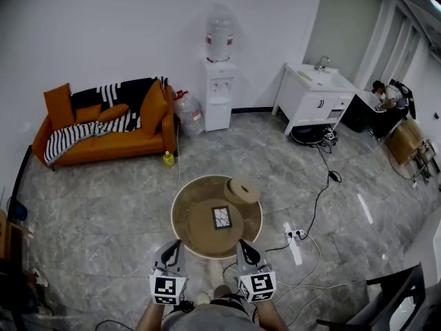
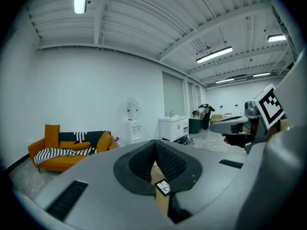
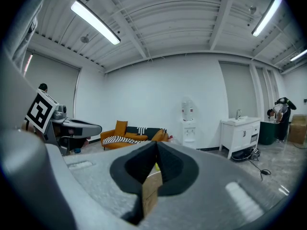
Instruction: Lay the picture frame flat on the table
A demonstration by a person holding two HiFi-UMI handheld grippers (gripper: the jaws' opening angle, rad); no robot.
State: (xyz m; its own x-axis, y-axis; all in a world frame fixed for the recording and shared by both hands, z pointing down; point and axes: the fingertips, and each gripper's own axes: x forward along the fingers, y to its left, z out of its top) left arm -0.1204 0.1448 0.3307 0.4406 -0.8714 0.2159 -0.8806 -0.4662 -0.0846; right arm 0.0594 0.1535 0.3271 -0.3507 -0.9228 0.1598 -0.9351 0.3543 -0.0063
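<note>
The small black-edged picture frame (image 1: 222,217) lies flat on the round wooden tabletop (image 1: 181,214), so I judge the task done; my left gripper (image 1: 175,244) and right gripper (image 1: 243,244), both clenched empty near its edge, need only withdraw.

Head camera: sat high above round surface (image 1: 185,209), faced forward and steeply down, well apart from it; took in whole surface, floor, far wall.
Camera on left gripper (image 1: 174,245): sat low at near edge of surface, looked along own jaws toward far wall; jaws filled foreground.
Camera on right gripper (image 1: 242,244): same setting, just beside.
All three views shared sofa (image 1: 103,140), water dispenser (image 1: 219,92), sink cabinet (image 1: 313,98).
Each gripper view caught other gripper at frame edge.
</note>
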